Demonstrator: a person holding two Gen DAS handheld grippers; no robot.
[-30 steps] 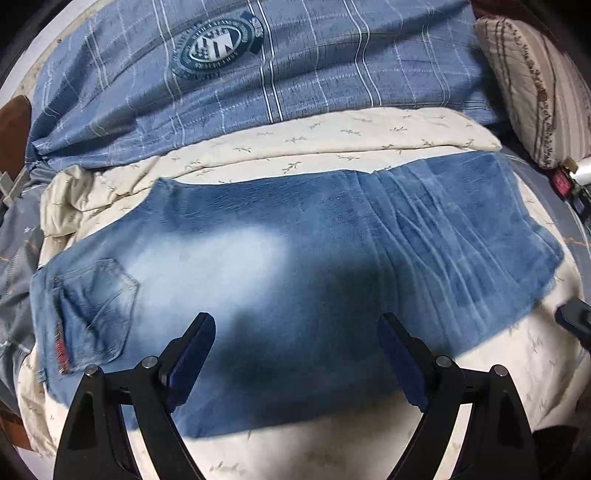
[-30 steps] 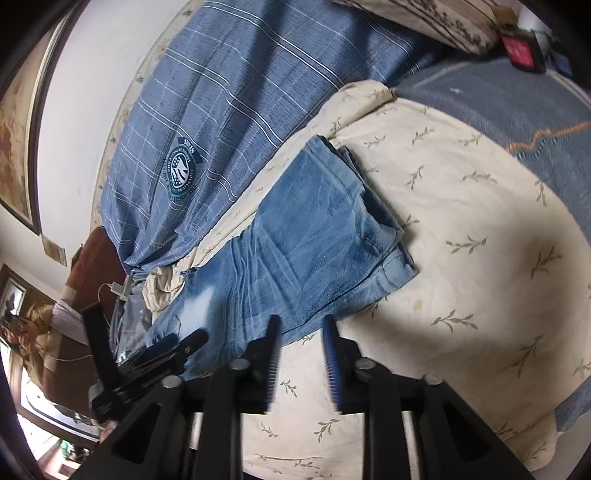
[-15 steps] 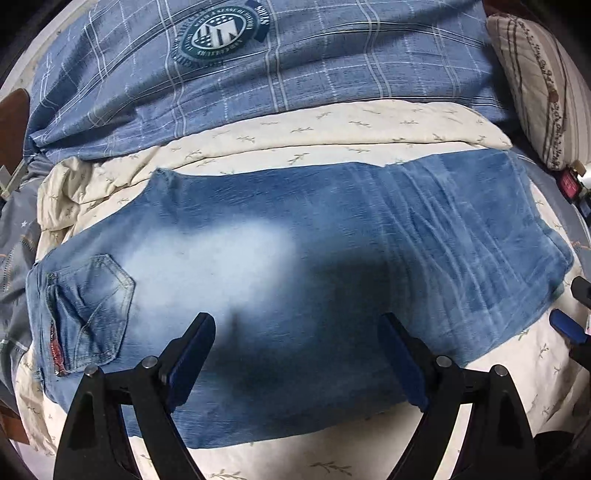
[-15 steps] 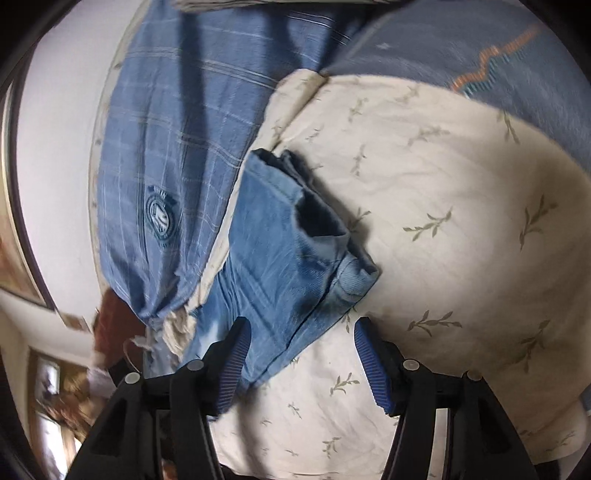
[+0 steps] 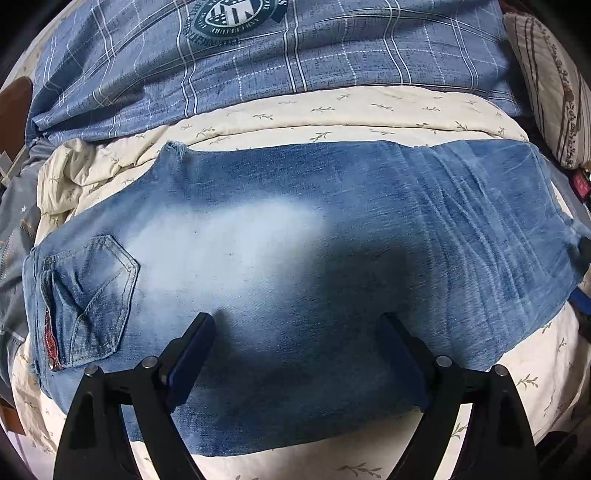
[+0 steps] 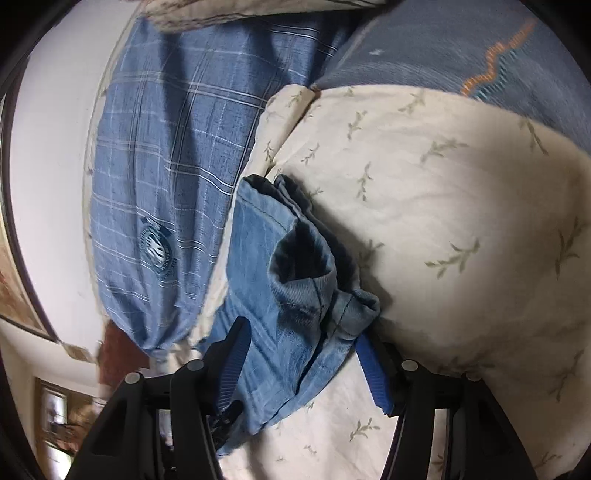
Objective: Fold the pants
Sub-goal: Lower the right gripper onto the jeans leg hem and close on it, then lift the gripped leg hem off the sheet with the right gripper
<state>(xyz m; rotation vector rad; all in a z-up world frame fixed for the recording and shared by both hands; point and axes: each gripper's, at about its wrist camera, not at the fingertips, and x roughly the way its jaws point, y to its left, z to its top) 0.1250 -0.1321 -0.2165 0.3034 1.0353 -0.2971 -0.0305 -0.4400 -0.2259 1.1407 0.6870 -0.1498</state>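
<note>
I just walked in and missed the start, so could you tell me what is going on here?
A person is folding a pair of jeans spread on a cream quilt. The left tool hovers wide open over the middle of the jeans, holding nothing. The right tool straddles the hem end of the legs, its jaws closing around the denim but not yet pressing it.

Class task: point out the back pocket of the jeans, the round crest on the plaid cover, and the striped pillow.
back pocket (image 5: 92, 299), left wrist view, middle of the pocket.
round crest (image 5: 234, 13), left wrist view, its centre.
striped pillow (image 5: 546, 85), left wrist view, its face.
</note>
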